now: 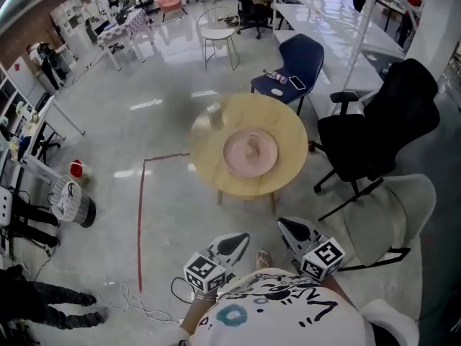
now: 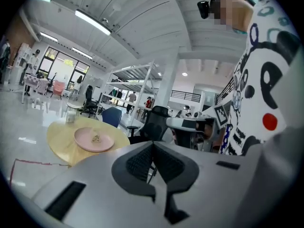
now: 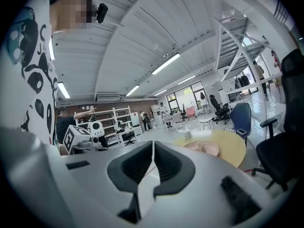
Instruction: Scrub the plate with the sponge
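A pink plate [image 1: 250, 152] lies in the middle of a round wooden table [image 1: 288, 132] ahead of me. A small pale lump [image 1: 252, 148] rests on the plate; I cannot tell whether it is the sponge. Both grippers hang close to my body, well short of the table. The left gripper [image 1: 243, 239] and the right gripper [image 1: 283, 225] are shut and hold nothing. The left gripper view shows shut jaws [image 2: 153, 145] with the plate [image 2: 94, 139] far off at the left. In the right gripper view the shut jaws [image 3: 153, 145] have the plate [image 3: 205, 149] beyond them at the right.
A clear cup [image 1: 215, 115] stands at the table's far left edge. A black office chair [image 1: 382, 128] and a white chair [image 1: 392, 215] crowd the table's right side, with a blue chair [image 1: 299, 60] behind it. Red tape [image 1: 140, 222] and a cable [image 1: 144, 305] lie on the floor at the left.
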`<state>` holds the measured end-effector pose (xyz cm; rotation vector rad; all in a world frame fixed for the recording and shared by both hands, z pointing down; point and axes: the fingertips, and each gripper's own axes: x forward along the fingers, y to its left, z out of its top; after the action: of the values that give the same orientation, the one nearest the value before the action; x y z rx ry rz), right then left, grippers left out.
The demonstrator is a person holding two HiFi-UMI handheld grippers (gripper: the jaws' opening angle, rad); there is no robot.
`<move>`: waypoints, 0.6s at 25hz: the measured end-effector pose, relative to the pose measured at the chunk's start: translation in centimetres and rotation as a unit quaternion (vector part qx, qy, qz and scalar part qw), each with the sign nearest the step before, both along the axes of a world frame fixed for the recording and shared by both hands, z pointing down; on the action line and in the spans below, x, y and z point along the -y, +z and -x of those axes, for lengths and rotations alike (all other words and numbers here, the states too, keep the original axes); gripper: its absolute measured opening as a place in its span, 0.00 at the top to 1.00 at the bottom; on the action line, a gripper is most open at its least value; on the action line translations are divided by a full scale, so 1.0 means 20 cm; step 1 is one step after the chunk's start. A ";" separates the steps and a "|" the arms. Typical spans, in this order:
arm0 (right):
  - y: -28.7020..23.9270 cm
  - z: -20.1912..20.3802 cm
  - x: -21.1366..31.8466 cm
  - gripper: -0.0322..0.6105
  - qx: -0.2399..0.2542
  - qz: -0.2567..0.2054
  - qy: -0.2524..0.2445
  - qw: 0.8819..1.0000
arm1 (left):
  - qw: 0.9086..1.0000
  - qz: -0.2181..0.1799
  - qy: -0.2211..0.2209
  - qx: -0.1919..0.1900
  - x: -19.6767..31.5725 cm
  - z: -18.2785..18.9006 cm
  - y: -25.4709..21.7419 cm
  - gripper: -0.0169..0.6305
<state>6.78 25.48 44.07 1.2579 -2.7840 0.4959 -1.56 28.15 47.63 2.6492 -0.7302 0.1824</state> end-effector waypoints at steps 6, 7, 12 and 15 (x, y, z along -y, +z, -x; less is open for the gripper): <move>0.04 -0.17 0.27 0.91 0.003 0.007 -0.015 1.000 | 1.000 -0.016 -0.026 0.000 0.29 -0.14 -0.04 0.95; 0.05 -0.18 0.31 0.91 0.002 0.009 -0.020 1.000 | 0.999 -0.017 -0.030 0.002 0.32 -0.15 -0.04 0.95; 0.11 -0.12 0.41 0.91 0.004 0.024 -0.061 0.998 | 0.998 0.015 -0.053 0.009 0.38 -0.13 0.05 0.95; 0.14 -0.09 0.44 0.91 0.005 0.036 -0.075 0.997 | 0.998 0.030 -0.059 0.006 0.43 -0.14 0.07 0.95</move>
<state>8.54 16.61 46.87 1.0263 -2.8128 0.5868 1.22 19.50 49.10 2.5419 -0.8678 0.1846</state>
